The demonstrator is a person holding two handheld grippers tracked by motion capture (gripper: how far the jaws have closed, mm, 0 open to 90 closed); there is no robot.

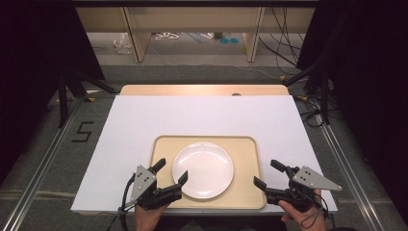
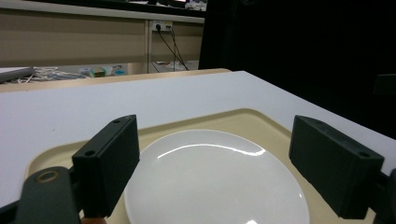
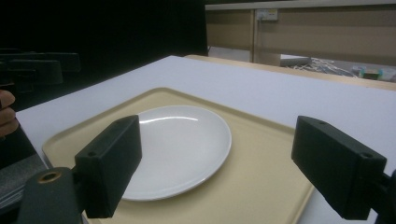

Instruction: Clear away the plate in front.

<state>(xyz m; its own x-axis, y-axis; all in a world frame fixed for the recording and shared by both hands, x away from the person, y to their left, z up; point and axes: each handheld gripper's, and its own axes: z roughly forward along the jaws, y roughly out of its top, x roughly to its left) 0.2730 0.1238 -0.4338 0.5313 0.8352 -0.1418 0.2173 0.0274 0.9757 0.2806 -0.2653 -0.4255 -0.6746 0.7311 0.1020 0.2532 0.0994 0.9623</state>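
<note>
An empty white plate (image 1: 203,170) (image 2: 212,179) (image 3: 180,144) lies in a beige tray (image 1: 248,147) (image 2: 261,122) (image 3: 261,177) on the white table top. At the tray's near left corner my left gripper (image 1: 171,171) (image 2: 229,168) is open, its jaws straddling the plate's left rim without touching it. Over the tray's near right corner my right gripper (image 1: 269,174) (image 3: 231,170) is open too, holding nothing, with the plate lying ahead and to its left.
The white board (image 1: 202,118) covers a wooden table and has bare room behind the tray. Dark stands and cables flank the table on both sides. A hand (image 3: 7,114) shows at the left edge of the right gripper view.
</note>
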